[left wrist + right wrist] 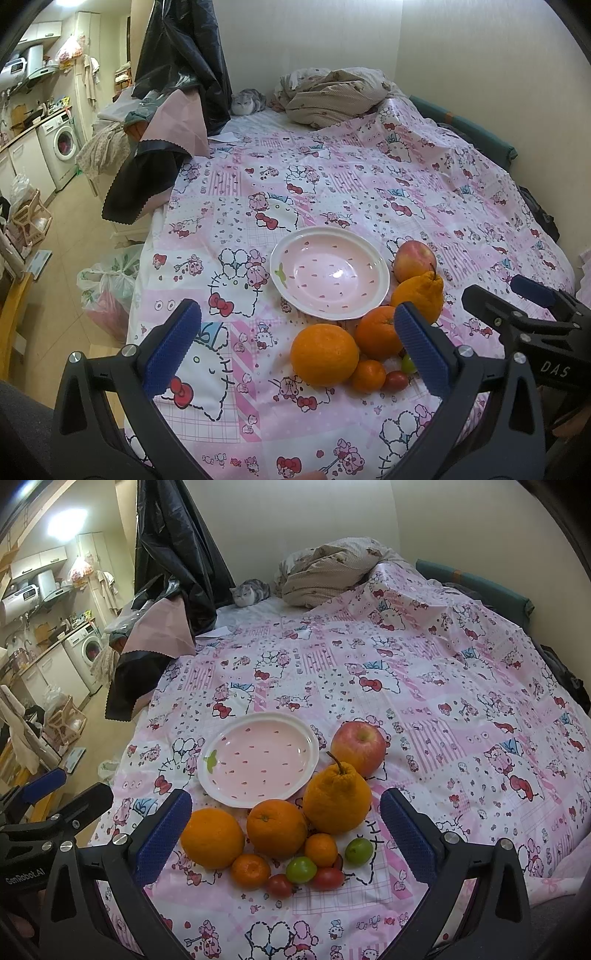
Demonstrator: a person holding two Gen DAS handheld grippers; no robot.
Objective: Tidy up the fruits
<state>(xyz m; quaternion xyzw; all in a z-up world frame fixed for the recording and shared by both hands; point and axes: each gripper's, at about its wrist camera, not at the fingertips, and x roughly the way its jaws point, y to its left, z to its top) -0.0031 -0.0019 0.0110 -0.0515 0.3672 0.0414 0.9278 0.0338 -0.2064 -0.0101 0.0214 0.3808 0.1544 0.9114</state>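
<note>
Crowding pink plate (258, 760), fruit pile (280, 834) (cat (249, 590) behind), both claws (295, 343) (286, 829) agape, empty.

My left gripper (295, 345) and right gripper (286, 834) show matt black plastic frames with bright metal screw heads; their pads (164, 836) are blue, finely ribbed, rubbery in look; the plate (258, 757) is glossy glazed ceramic, smooth, catching highlights; the bedsheet (424, 709) is soft printed cloth, matt, lightly creased; the oranges (212, 838) have a dimpled, faintly shiny peel; the knobbly citrus (337, 801) is coarser and bumpy; the apple (358, 747) is smooth with a waxy sheen; the cherry tomatoes (327, 878) are taut and glossy.
</note>
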